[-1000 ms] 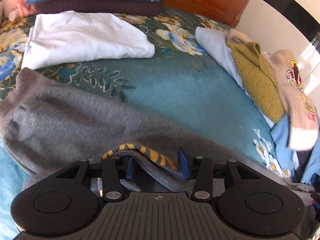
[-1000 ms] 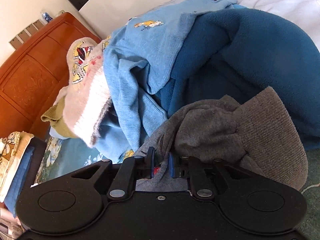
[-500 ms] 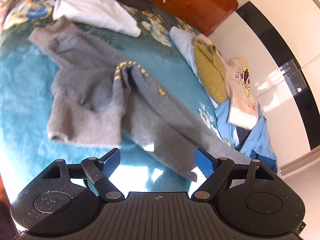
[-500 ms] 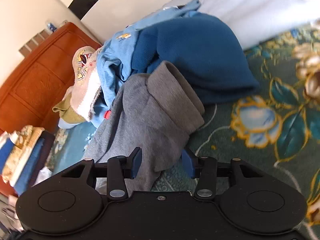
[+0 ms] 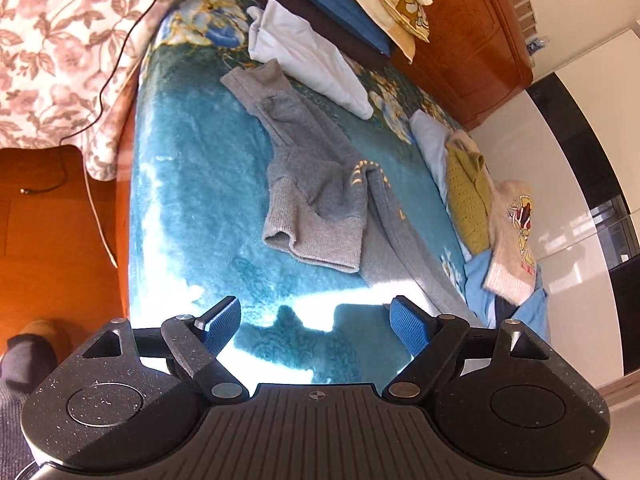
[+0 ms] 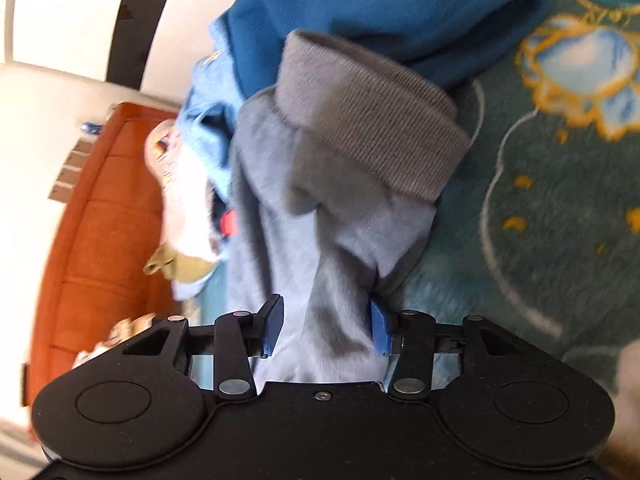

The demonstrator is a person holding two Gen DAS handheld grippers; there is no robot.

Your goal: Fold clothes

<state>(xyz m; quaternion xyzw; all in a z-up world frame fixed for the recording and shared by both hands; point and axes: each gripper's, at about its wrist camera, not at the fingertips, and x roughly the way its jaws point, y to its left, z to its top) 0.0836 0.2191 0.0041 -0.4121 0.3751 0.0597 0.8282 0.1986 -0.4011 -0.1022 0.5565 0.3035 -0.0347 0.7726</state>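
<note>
Left wrist view: grey sweater [image 5: 320,200] lies lengthwise ahead of the empty, wide-open left tool [image 5: 316,326] (right tool [image 6: 326,330], half-open, loosely straddles its cuffed sleeve).

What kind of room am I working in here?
Most likely a bedroom: clothes lie on a bed covered by a teal floral plush blanket, a polished orange-brown wooden headboard stands at the far end, and stacked pillows rest against it.

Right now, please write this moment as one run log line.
left gripper: open, empty | right gripper: open, grey sweater between pads | sweater partly folded on teal blanket
</note>
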